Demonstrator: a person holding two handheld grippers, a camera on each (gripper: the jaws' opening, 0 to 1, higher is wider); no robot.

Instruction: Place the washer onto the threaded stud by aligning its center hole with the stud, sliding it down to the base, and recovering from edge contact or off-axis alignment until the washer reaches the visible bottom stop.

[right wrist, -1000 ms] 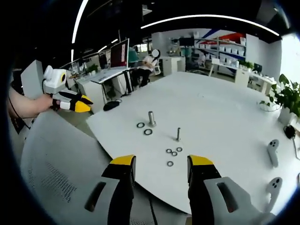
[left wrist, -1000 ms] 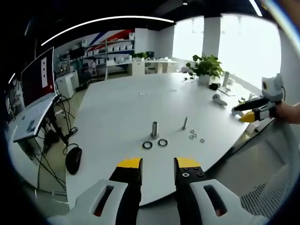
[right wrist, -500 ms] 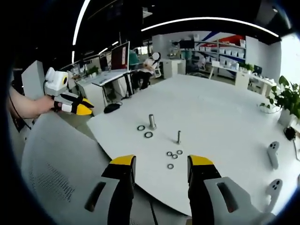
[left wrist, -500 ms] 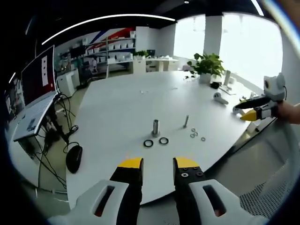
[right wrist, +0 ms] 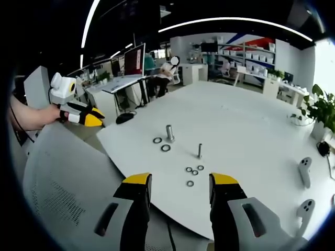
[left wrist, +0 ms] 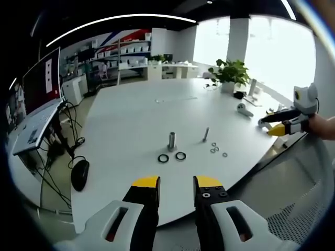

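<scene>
A thin threaded stud (left wrist: pixel 205 134) (right wrist: pixel 199 151) stands upright on the white table (left wrist: pixel 136 110) (right wrist: pixel 251 125). Several small washers (left wrist: pixel 216 150) (right wrist: pixel 192 171) lie loose beside it. A thicker metal post (left wrist: pixel 171 141) (right wrist: pixel 169 132) stands nearby with two dark rings (left wrist: pixel 171 157) (right wrist: pixel 161 144) at its foot. My left gripper (left wrist: pixel 176 183) (right wrist: pixel 90 117) is open with nothing between its jaws, held off the table's near edge. My right gripper (right wrist: pixel 179 180) (left wrist: pixel 276 124) is open too, also short of the table.
A potted plant (left wrist: pixel 230 73) (right wrist: pixel 318 107) and white handheld controllers (right wrist: pixel 304 167) (left wrist: pixel 244 110) sit on the table's far side. A mesh chair back (right wrist: pixel 57 193) lies under the right gripper. A monitor (left wrist: pixel 44 83), cables and a mouse (left wrist: pixel 80 175) stand by the left edge.
Both views shifted only slightly with the hands. Nothing on the table has moved, and both grippers stay open.
</scene>
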